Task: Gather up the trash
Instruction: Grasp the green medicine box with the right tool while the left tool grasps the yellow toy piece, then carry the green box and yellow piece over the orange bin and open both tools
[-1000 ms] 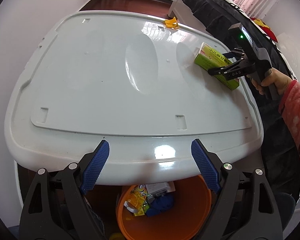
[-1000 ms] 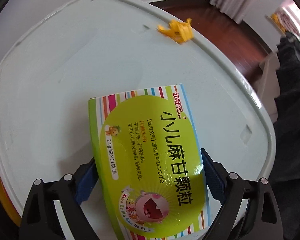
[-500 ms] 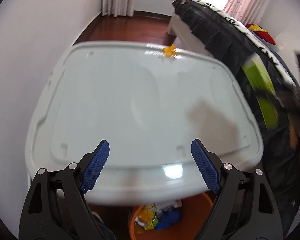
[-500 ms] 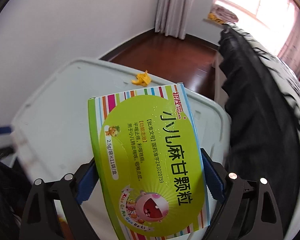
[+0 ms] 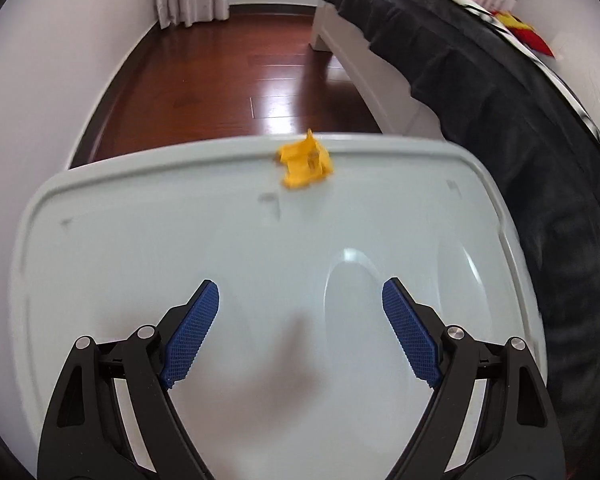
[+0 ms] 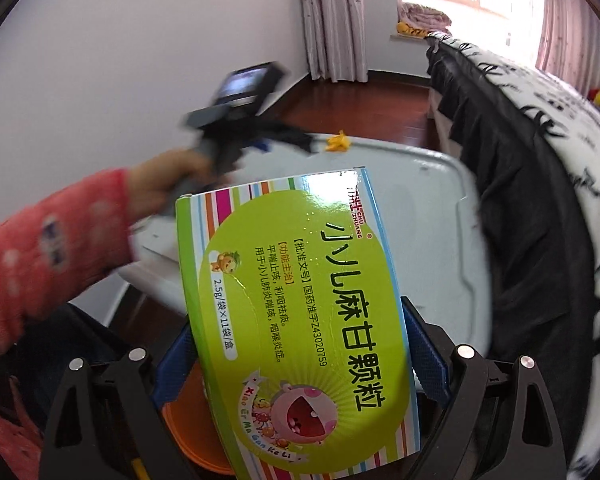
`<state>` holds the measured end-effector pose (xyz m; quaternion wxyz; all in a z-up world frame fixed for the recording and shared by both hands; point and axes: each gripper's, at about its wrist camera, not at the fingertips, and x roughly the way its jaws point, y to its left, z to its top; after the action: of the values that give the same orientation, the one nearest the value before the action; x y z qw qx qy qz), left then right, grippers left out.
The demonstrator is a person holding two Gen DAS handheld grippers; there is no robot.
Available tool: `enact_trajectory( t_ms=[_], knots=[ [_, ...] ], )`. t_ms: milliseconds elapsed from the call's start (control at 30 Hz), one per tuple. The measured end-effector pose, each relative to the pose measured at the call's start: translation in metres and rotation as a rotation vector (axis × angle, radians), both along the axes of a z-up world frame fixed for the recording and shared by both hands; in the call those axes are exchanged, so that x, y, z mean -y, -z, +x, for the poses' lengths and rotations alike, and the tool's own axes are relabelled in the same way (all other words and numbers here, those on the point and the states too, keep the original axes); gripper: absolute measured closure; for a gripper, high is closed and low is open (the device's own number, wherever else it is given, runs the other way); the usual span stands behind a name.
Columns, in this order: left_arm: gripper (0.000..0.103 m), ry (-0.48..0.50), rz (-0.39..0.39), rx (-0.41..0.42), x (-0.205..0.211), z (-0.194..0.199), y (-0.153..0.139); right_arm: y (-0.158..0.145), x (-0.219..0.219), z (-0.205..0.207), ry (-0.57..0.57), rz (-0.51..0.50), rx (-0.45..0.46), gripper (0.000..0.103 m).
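Observation:
My right gripper (image 6: 300, 344) is shut on a green medicine box (image 6: 296, 320) with striped edges, held up in the air near the white table's (image 6: 432, 240) near corner. Under the box an orange bin (image 6: 188, 420) shows in part. A crumpled yellow wrapper (image 5: 305, 165) lies at the far edge of the white table (image 5: 140, 240). My left gripper (image 5: 300, 332) hangs open over the table, nothing between its blue pads, the wrapper ahead of it. In the right wrist view the left gripper (image 6: 284, 142) is blurred, close to the yellow wrapper (image 6: 339, 143).
A bed with a black and white cover (image 5: 500, 100) runs along the table's right side. Dark wooden floor (image 5: 228, 76) lies beyond the table, with a white wall on the left and curtains (image 6: 332, 20) at the back. A red sleeve (image 6: 44, 248) reaches in from the left.
The right gripper has lifted the green box off the table and drawn it back toward the bin. The left gripper has moved forward across the table toward the yellow wrapper, still open.

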<state>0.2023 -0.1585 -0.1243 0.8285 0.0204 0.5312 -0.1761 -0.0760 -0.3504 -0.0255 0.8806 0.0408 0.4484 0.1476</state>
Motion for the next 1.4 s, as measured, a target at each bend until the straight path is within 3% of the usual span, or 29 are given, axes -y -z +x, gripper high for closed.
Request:
enact_trajectory(
  t_ms=[133, 233, 367, 500, 600, 833, 1100, 1400],
  knots=[
    [0.021, -0.041, 0.017, -0.021, 0.022, 0.049, 0.021, 0.02, -0.002, 0.018, 0.0, 0.036, -0.023, 0.014],
    [0.021, -0.055, -0.027, -0.027, 0.036, 0.08, 0.031, 0.033, -0.004, 0.024, -0.022, 0.037, -0.059, 0.014],
    [0.023, -0.054, 0.009, -0.033, 0.052, 0.1, 0.046, 0.038, -0.002, 0.028, -0.027, 0.047, -0.078, 0.014],
    [0.036, -0.061, 0.06, -0.027, 0.063, 0.111, 0.059, 0.035, -0.005, 0.025, -0.034, 0.064, -0.074, 0.014],
    [0.051, -0.065, 0.108, -0.013, 0.069, 0.113, 0.058, 0.034, -0.01, 0.023, -0.049, 0.067, -0.075, 0.014],
    [0.053, -0.063, 0.082, 0.022, 0.051, 0.096, 0.046, 0.032, -0.008, 0.024, -0.037, 0.07, -0.06, 0.014],
    [0.053, -0.046, 0.102, 0.125, -0.004, 0.025, -0.016, 0.02, -0.008, 0.017, -0.008, 0.042, -0.001, 0.014],
    [0.053, -0.023, 0.124, 0.282, -0.069, -0.128, -0.094, -0.014, -0.018, -0.005, 0.018, -0.013, 0.092, 0.014]
  ],
)
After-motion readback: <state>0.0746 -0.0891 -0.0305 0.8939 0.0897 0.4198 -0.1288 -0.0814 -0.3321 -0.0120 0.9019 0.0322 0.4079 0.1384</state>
